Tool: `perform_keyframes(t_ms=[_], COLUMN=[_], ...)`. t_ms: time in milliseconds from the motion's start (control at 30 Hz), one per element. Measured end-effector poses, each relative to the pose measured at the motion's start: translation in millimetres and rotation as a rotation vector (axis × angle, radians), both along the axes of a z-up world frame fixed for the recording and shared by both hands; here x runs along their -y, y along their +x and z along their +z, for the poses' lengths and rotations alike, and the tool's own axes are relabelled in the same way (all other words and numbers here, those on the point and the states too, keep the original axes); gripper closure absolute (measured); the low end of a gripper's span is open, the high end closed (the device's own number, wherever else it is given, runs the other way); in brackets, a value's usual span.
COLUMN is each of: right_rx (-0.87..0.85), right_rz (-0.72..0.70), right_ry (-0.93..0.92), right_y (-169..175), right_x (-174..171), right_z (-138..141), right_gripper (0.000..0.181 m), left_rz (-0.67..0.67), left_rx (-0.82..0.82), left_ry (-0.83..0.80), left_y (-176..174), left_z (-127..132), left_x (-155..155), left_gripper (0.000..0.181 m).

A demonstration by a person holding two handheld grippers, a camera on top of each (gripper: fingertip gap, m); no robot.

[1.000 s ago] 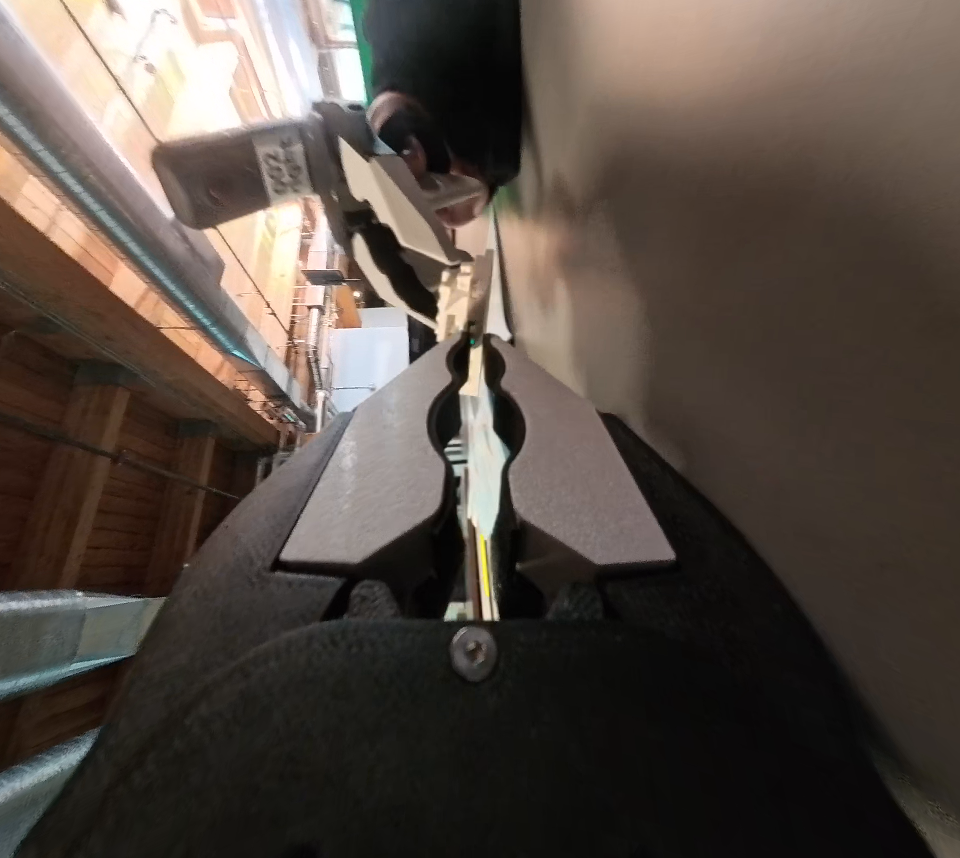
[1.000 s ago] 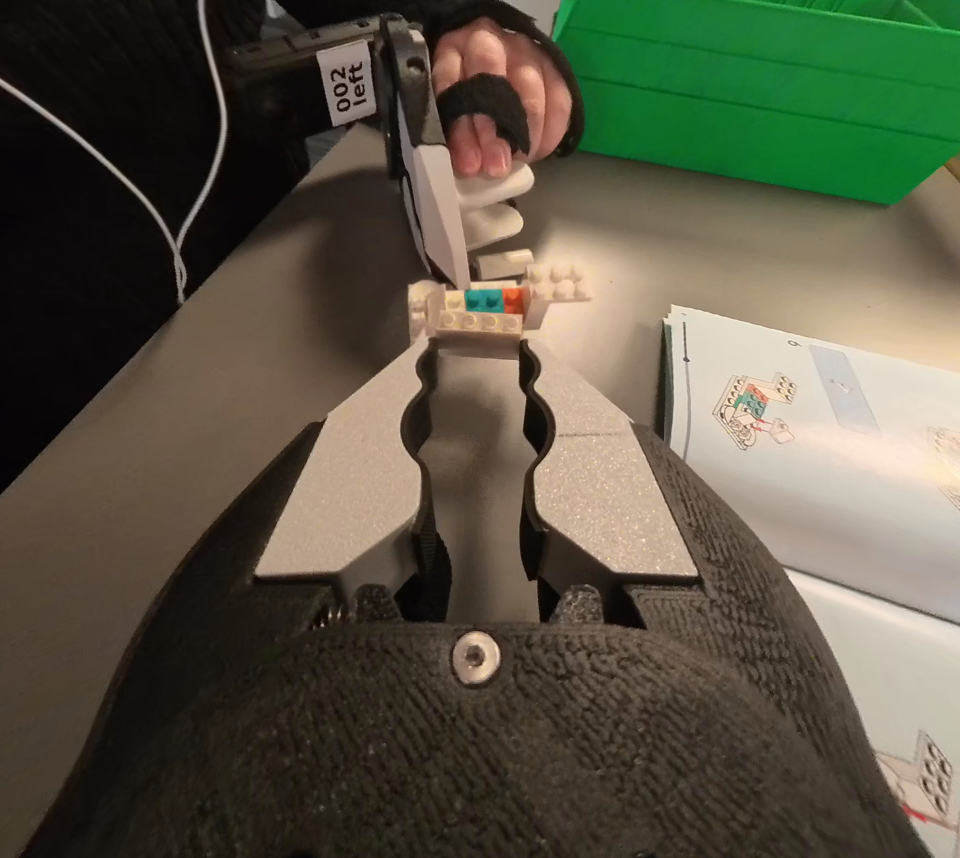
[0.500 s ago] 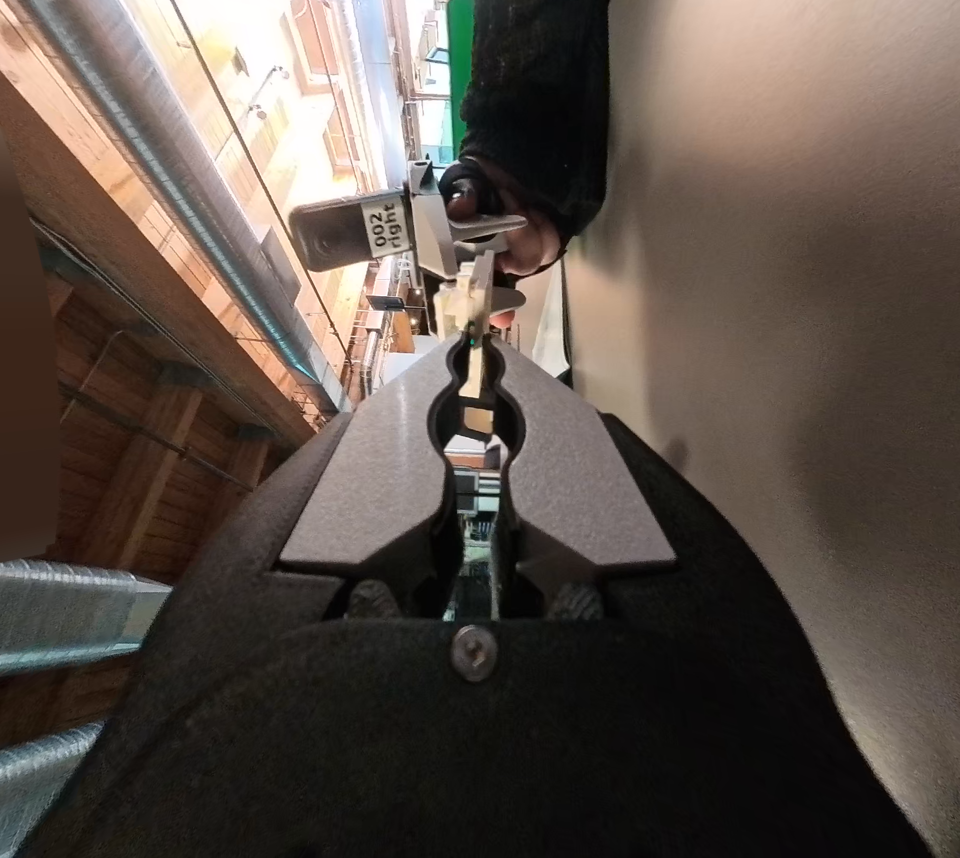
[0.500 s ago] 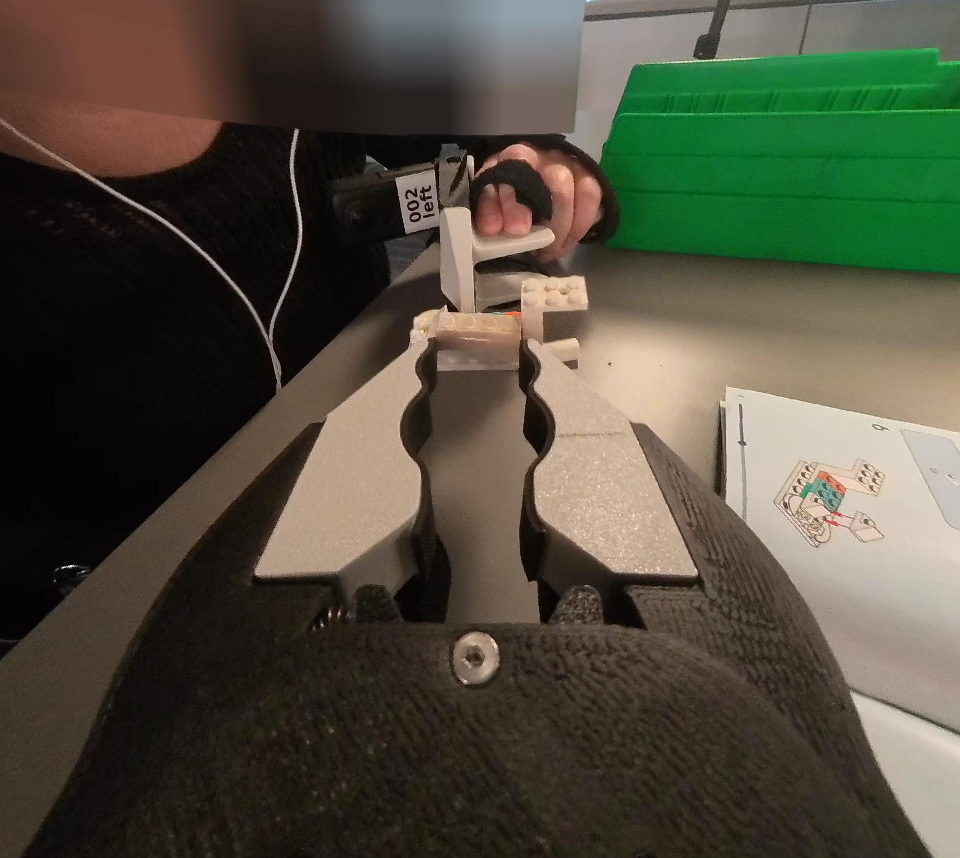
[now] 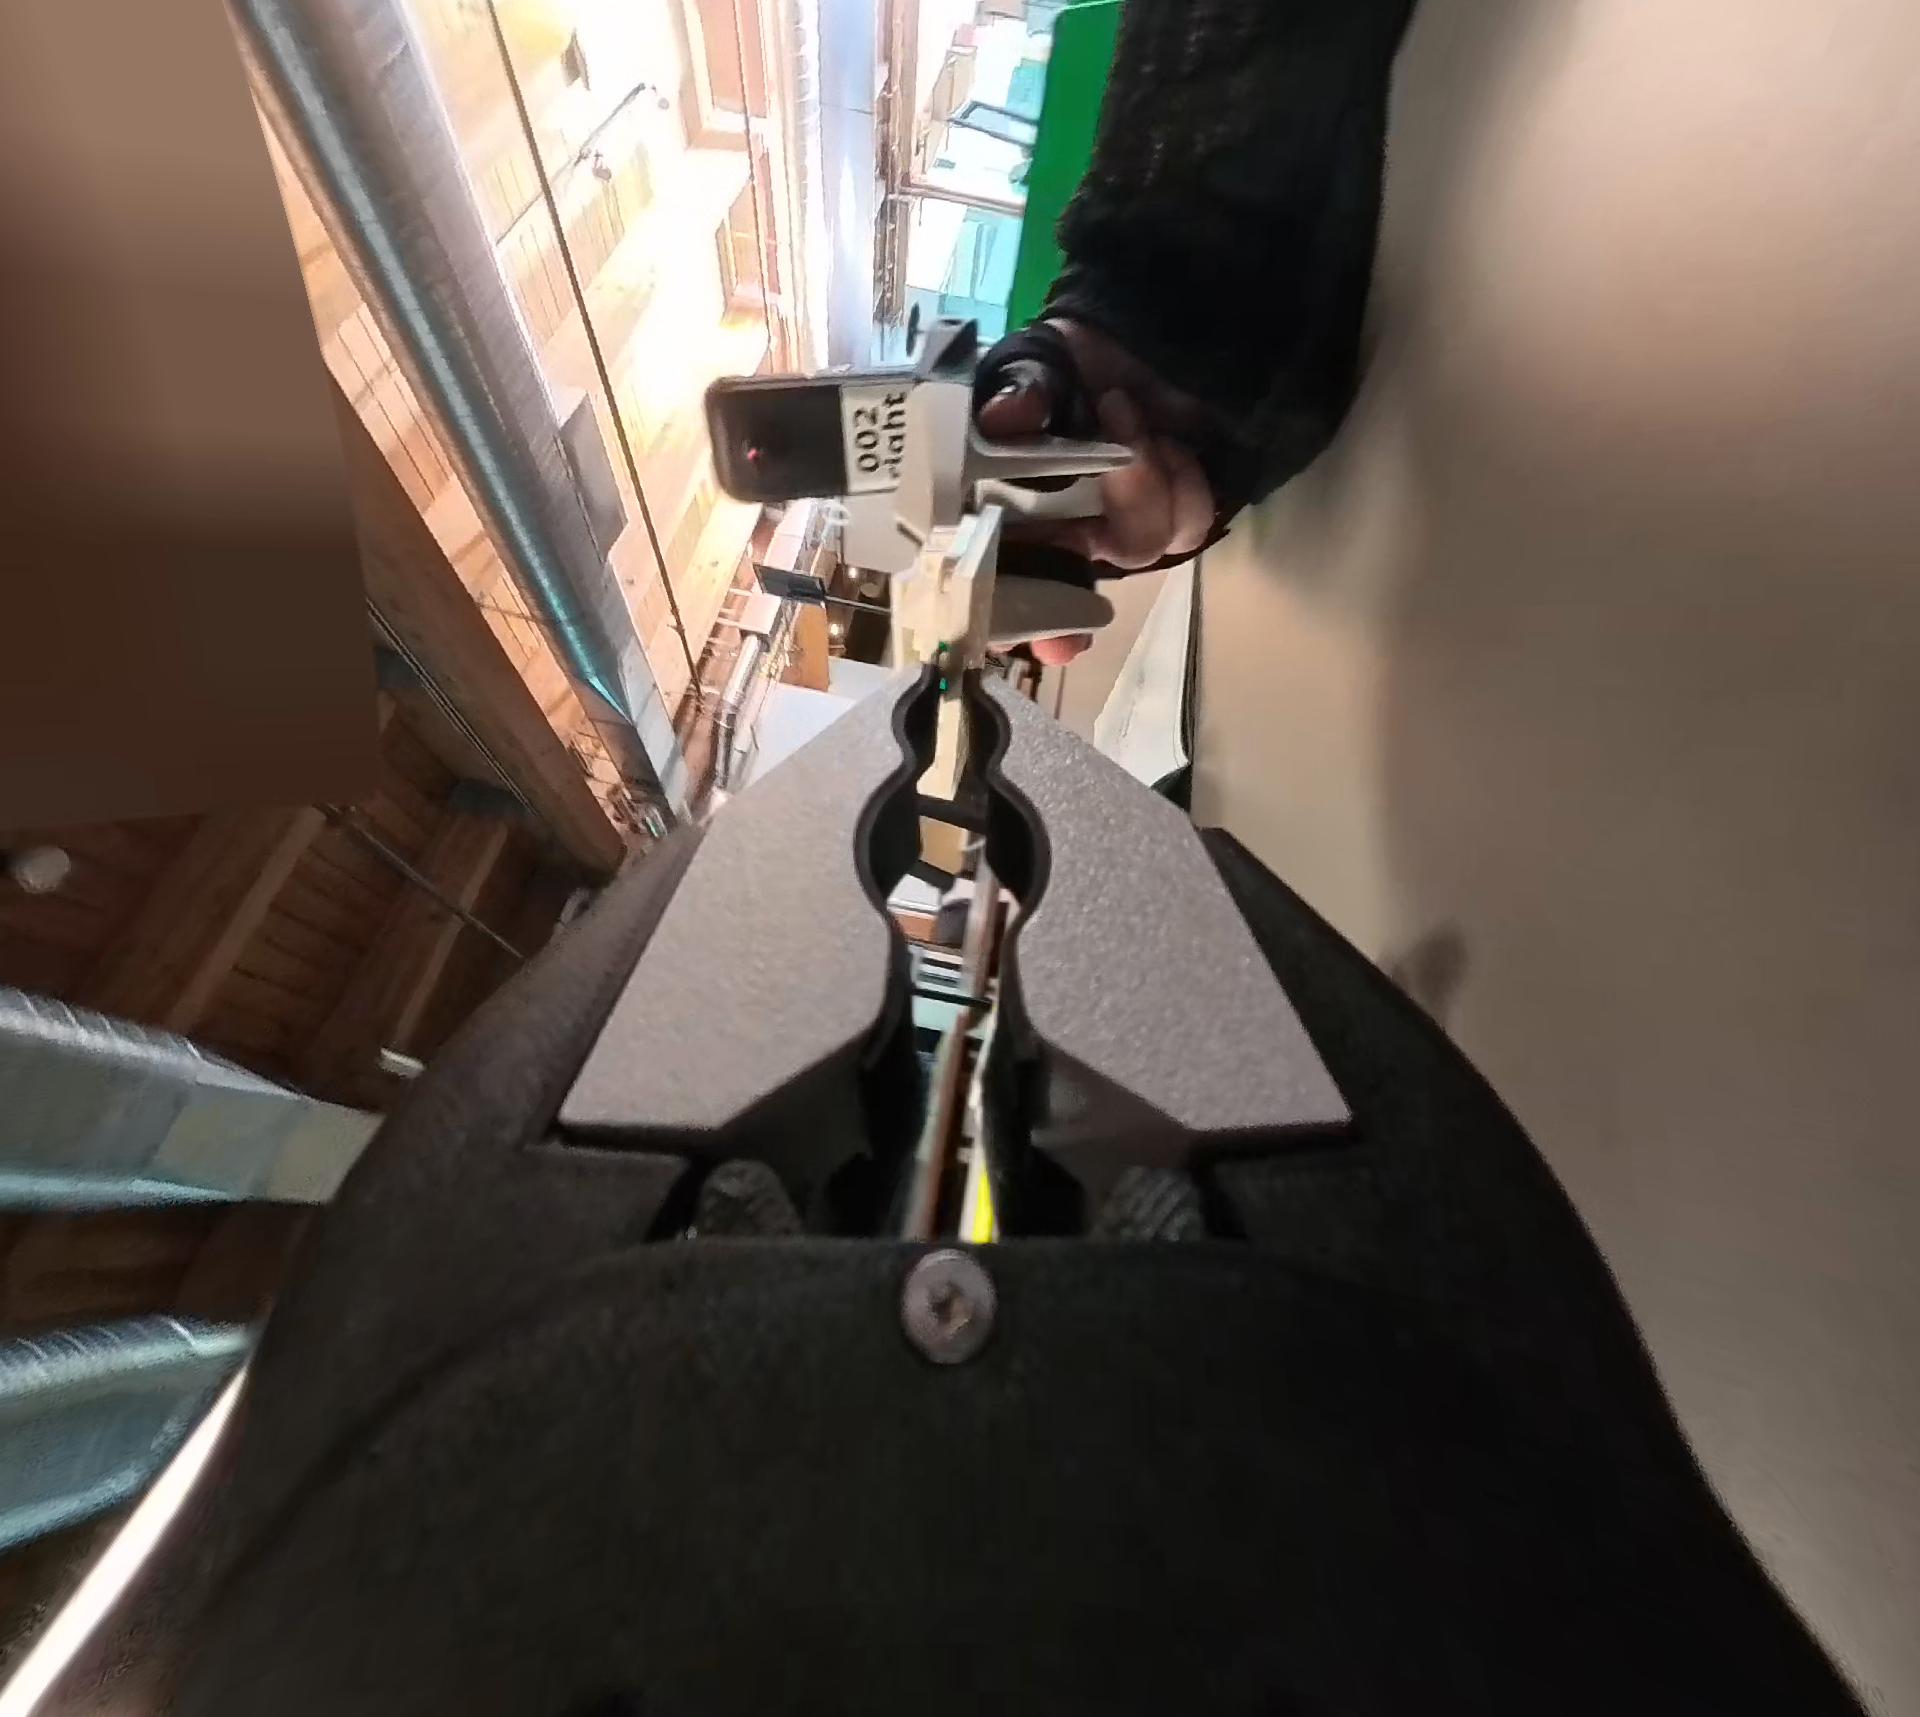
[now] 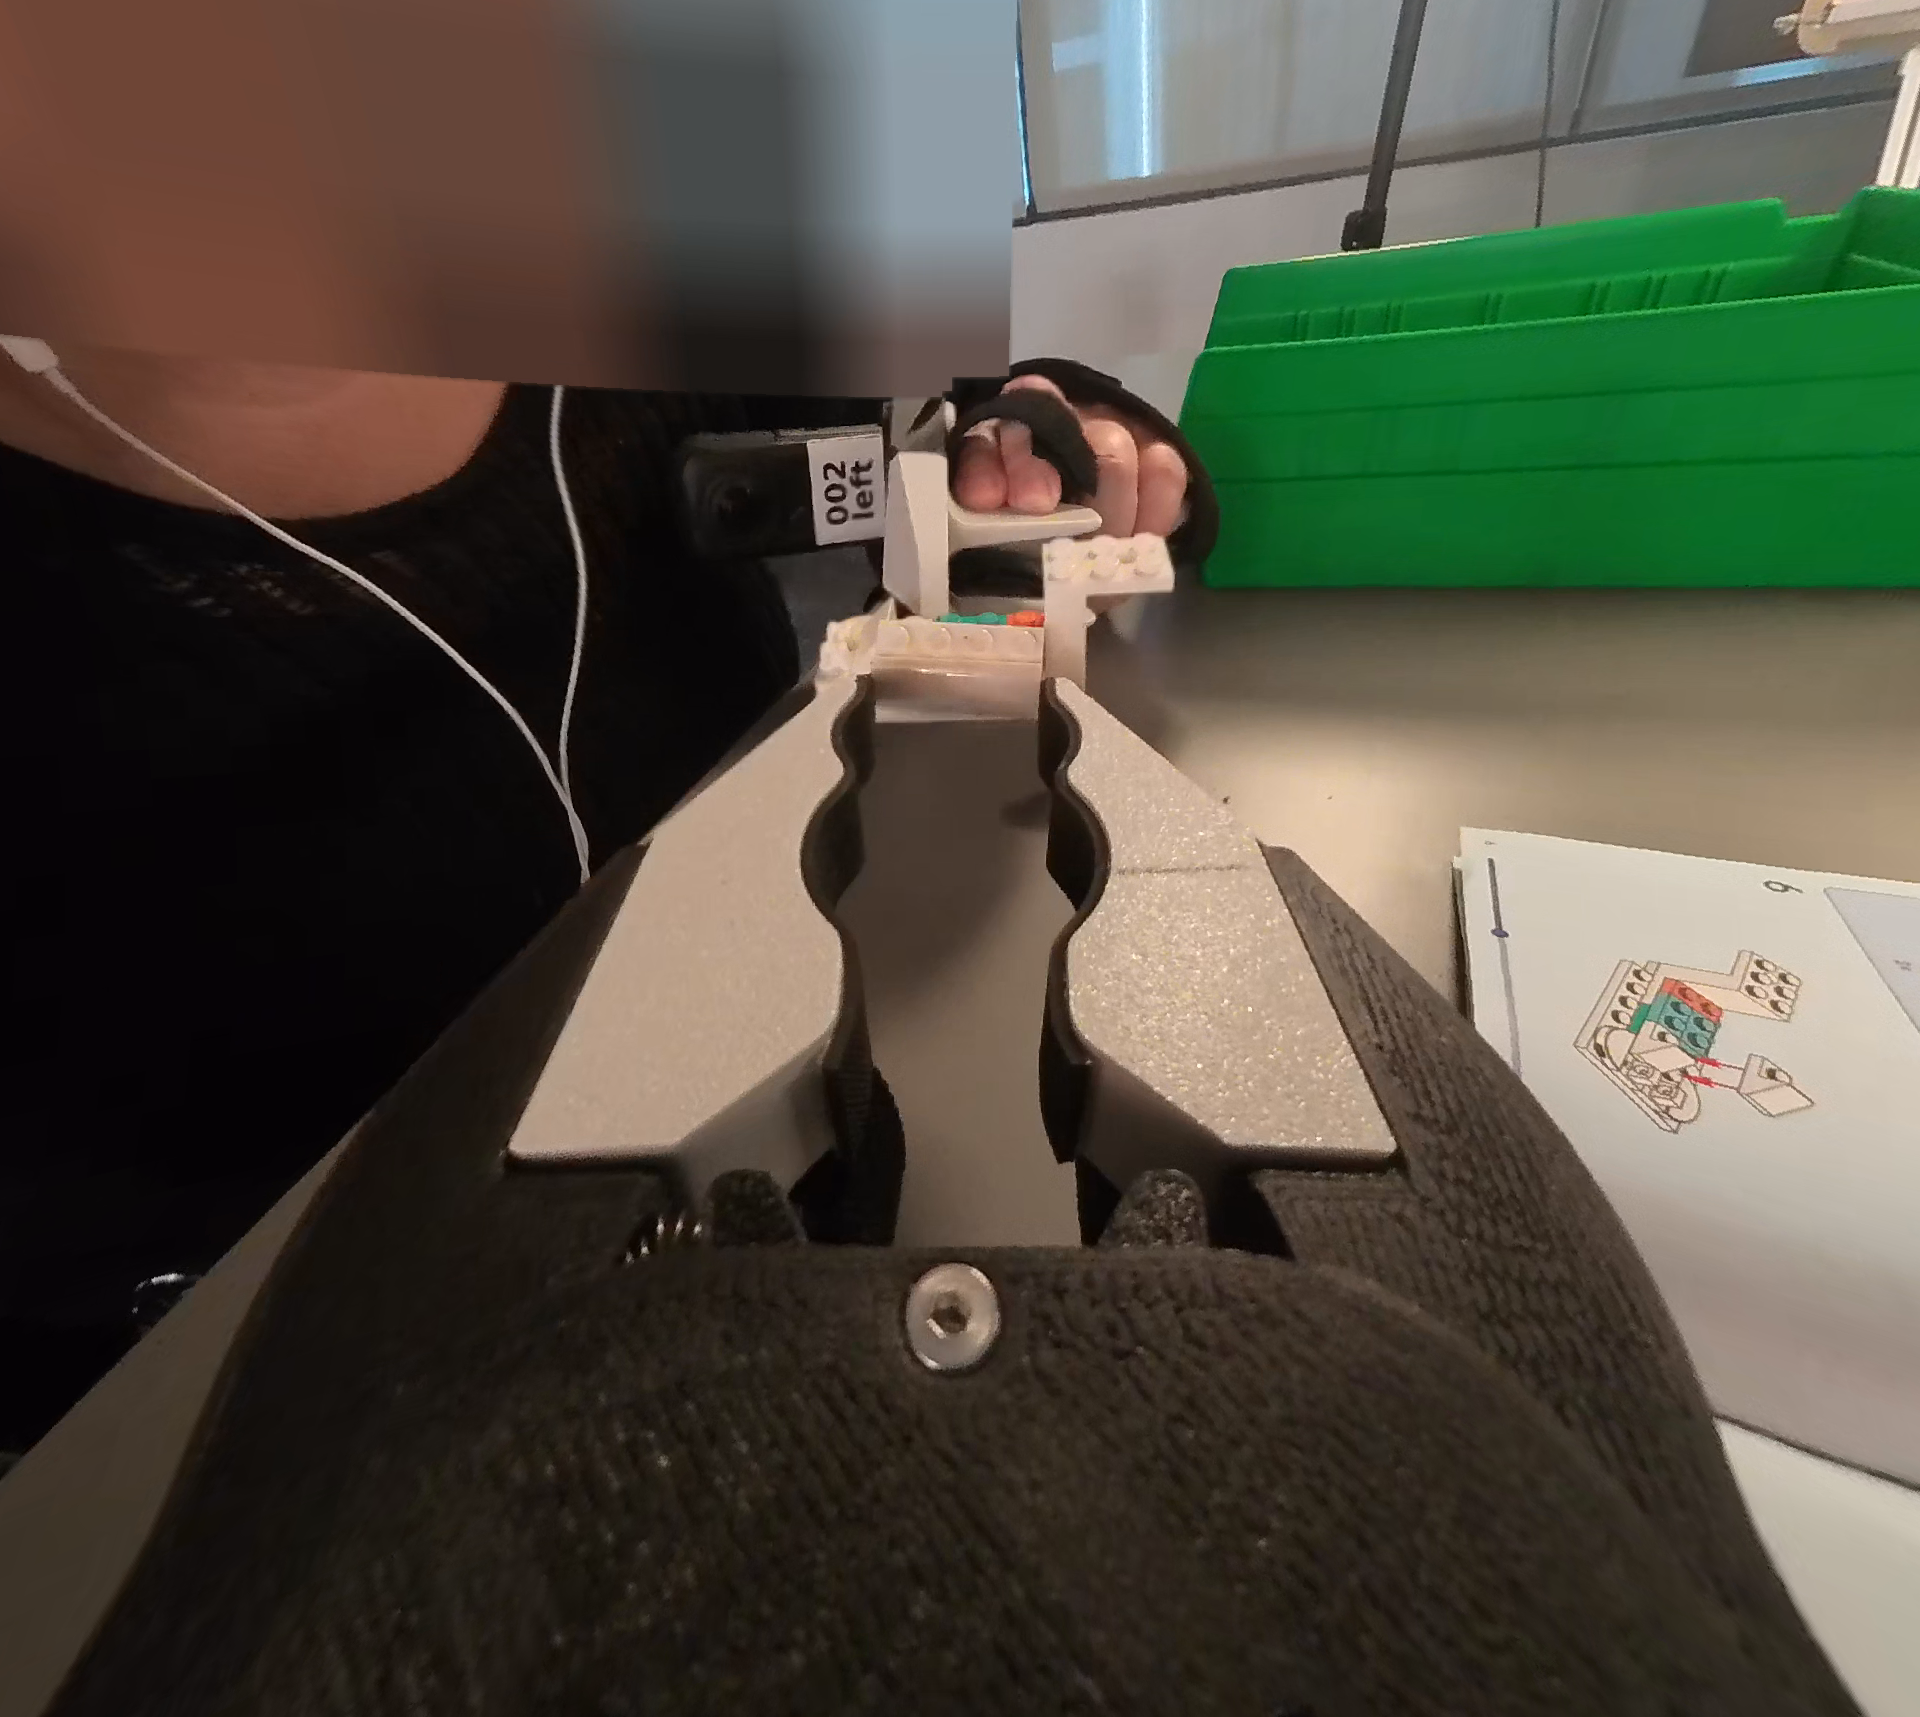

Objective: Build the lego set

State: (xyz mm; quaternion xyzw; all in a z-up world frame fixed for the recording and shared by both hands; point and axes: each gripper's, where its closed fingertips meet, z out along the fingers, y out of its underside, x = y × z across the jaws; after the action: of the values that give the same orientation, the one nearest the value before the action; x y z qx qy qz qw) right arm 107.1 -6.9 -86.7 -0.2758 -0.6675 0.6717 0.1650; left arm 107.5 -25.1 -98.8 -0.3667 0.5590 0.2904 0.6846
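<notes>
Right wrist view, right claw (image 6: 951,680) clamped on white lego model (image 6: 951,641) held above grey bench (image 6: 1403,711), left claw (image 6: 920,597) pinching its far side edge-on, green bin (image 6: 1558,441) behind, instruction booklet (image 6: 1714,1096) at right.

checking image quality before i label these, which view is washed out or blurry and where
Left wrist view: rolled sideways, the windows behind are blown out to white, and the table is smeared by motion blur. Right wrist view: evenly lit and sharp on the lego model, the green bin and the instruction booklet; edges bend from the wide-angle lens. The large soft patches in both are added masking.
</notes>
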Motion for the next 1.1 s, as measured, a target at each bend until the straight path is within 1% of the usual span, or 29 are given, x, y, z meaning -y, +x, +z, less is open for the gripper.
perform_keyframes(t_ms=[233,333,433,533,633,700,800,933,1100], right_rx=[0.027,0.075,0.162,0.172,0.189,0.210,0.234,0.236,0.209], right_rz=[-0.042,-0.098,-0.088,-0.102,-0.122,-0.110,-0.091,-0.069,-0.039], right_ry=[-0.078,-0.185,-0.277,-0.214,-0.079,0.001,0.067,0.072,0.016], right_y=[-3.8,-9.1,-11.3,-10.0,-9.2,-7.0,-4.5,-3.0,-1.0], right_x=[-7.6,-16.7,-18.9,-21.2,-23.8,-21.8,-18.4,-15.0,-9.8], right_z=[2.9,5.8,2.5,-1.3,-6.3,-7.6,-8.4,-7.4,-5.0], right_gripper=[0.151,0.151,0.152,0.152,0.151,0.151,0.151,0.152,0.151], left_rz=[0.017,0.027,0.030,0.019,-0.005,-0.012,-0.021,-0.029,-0.026], left_rx=[0.055,0.085,0.117,0.120,0.116,0.113,0.116,0.111,0.111], left_ry=[-0.021,-0.044,-0.079,-0.109,-0.143,-0.153,-0.161,-0.148,-0.144], left_y=[-7.0,-10.5,-13.8,-13.7,-11.1,-10.4,-9.8,-8.4,-9.5], left_z=[5.4,6.7,6.8,4.0,0.2,-1.2,-1.4,-0.4,0.2], left_x=[-4.1,-7.3,-9.8,-10.3,-9.3,-9.1,-8.0,-5.5,-5.4], left_gripper=[0.178,0.178,0.178,0.178,0.178,0.178,0.178,0.178,0.178])
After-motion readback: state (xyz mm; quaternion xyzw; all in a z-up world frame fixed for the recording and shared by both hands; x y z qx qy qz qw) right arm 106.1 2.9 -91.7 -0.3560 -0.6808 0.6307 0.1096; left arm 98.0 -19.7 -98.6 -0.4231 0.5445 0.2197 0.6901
